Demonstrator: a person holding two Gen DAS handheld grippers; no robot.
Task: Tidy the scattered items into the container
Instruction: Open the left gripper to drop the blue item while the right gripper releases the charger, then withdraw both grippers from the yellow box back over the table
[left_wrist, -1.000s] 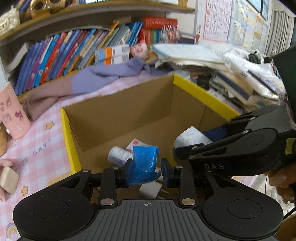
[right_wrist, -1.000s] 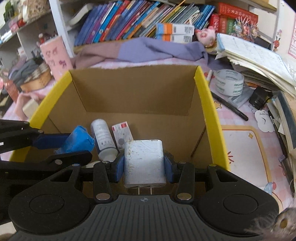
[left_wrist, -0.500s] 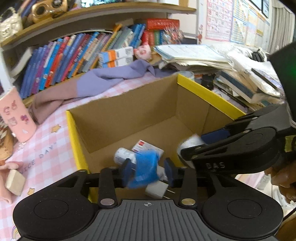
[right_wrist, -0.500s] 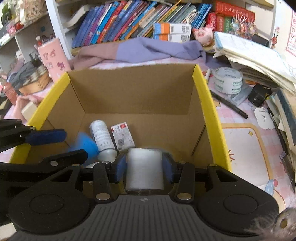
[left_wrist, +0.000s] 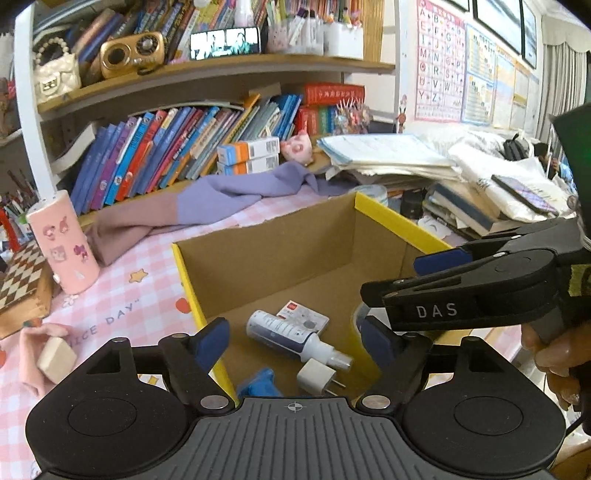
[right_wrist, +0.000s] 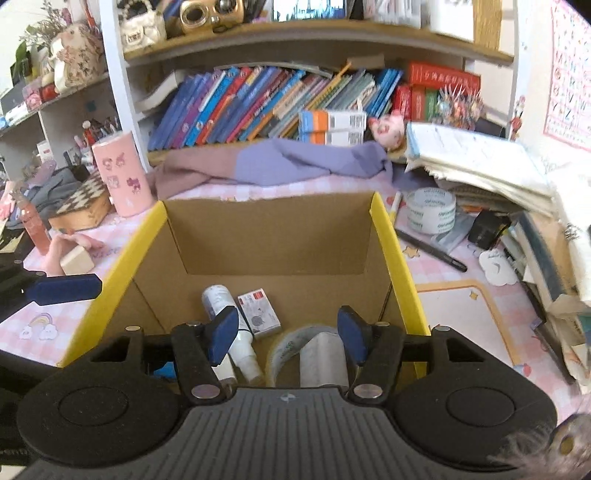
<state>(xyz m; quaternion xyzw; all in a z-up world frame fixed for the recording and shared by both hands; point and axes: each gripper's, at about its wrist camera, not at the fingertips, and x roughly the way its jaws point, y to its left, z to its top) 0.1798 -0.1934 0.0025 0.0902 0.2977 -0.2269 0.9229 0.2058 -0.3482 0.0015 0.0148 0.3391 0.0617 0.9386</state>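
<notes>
Pink checked cloth (left_wrist: 122, 295) covered the desk below the crowded bookshelf (left_wrist: 207, 70), and on it stood the cardboard box (right_wrist: 391, 243) with yellow rims. On its floor lay a spray bottle (left_wrist: 291, 338), a small red-and-white carton (left_wrist: 306, 317), a white plug adapter (left_wrist: 317, 378) and a crumpled blue item (left_wrist: 260, 384). A roll of tape (right_wrist: 286, 350) lay with a white block (right_wrist: 321, 356) directly under the right gripper.

Both tools hung over the box's near end. The left gripper (left_wrist: 293, 341) had just been spreading its jaws, which stood wide apart with nothing between them; the blue item lay below. The right gripper (right_wrist: 286, 332) had also just been parting its jaws; they were clear of the white block, which looked blurred, perhaps in mid-drop.

Outside the box, scattered things remained: a wooden block (right_wrist: 75, 260) on the left, a second roll of tape (right_wrist: 430, 210), a black pen (right_wrist: 432, 251) and a small black object (right_wrist: 487, 229) on the right.

The two grippers were close together, so as I judged it, one swinging out carelessly could knock the other or catch the box's rim and shift it. The right-hand paper stack (right_wrist: 476, 162) looked liable to slide if brushed.

The tools' own bodies hid the box's near wall and part of its floor. What the blue item was could not be told.
</notes>
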